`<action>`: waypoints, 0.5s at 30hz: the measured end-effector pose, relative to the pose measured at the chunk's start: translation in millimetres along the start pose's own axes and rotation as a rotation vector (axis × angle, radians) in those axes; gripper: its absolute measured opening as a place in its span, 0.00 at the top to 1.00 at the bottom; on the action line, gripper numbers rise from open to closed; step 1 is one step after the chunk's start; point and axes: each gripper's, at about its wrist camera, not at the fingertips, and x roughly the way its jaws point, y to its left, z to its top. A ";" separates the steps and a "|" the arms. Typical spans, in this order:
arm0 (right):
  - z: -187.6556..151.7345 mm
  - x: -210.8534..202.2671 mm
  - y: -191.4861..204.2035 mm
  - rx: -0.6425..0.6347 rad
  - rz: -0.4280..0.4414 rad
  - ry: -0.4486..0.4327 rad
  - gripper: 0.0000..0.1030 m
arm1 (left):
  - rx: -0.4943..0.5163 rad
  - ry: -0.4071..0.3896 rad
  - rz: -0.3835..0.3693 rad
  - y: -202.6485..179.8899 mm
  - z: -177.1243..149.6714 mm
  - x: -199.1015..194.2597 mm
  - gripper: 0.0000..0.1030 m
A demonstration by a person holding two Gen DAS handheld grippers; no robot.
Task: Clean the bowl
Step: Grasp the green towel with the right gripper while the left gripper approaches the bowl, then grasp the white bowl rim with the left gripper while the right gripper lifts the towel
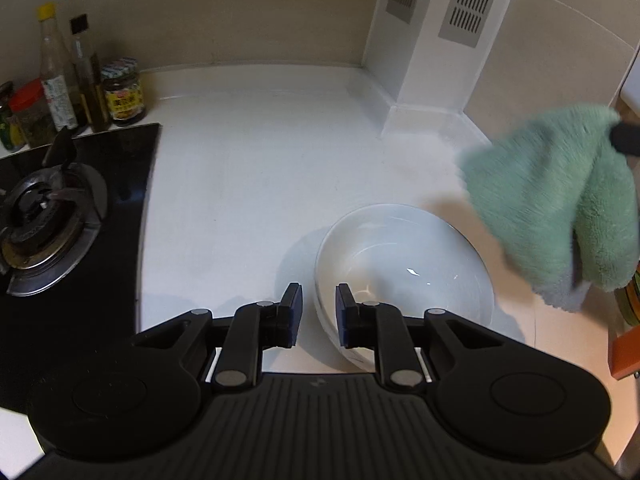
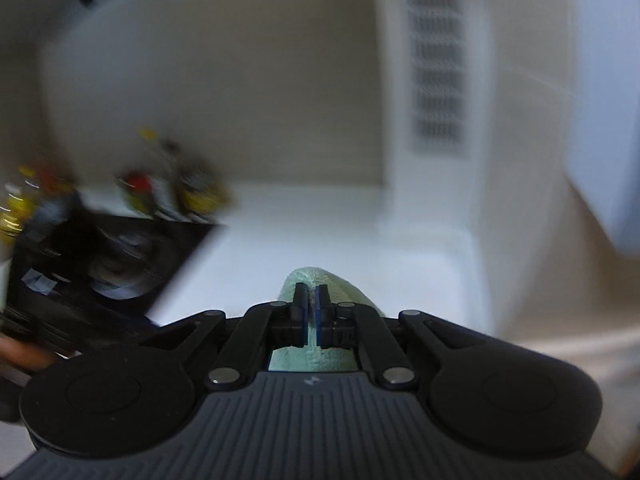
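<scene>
A white bowl [image 1: 404, 276] sits on the white counter [image 1: 260, 168]. My left gripper [image 1: 319, 300] straddles the bowl's near-left rim, one finger outside and one inside, with a gap between the pads; whether they press the rim I cannot tell. A green cloth [image 1: 560, 204] hangs in the air to the right of the bowl, above the counter. My right gripper [image 2: 311, 294] is shut on that green cloth [image 2: 316, 360]; its view is blurred. The bowl does not show in the right wrist view.
A black gas hob [image 1: 60, 216] with a burner lies at the left. Sauce bottles and jars [image 1: 92, 92] stand behind it. A white vented column [image 1: 436, 40] rises at the back right corner. An orange object [image 1: 626, 350] sits at the right edge.
</scene>
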 end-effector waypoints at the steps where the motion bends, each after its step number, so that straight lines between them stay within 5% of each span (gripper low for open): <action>1: 1.8 10.6 7.8 -0.026 0.022 0.032 0.98 | 0.008 0.009 -0.005 0.7 0.5 4.1 0.79; 9: -36.4 143.3 49.7 -0.226 -0.007 0.435 0.98 | 0.033 0.060 -0.055 5.6 -6.3 19.9 0.79; 15: -53.7 192.9 38.8 -0.191 -0.127 0.552 0.98 | 0.083 0.062 -0.089 3.6 -3.4 21.1 0.79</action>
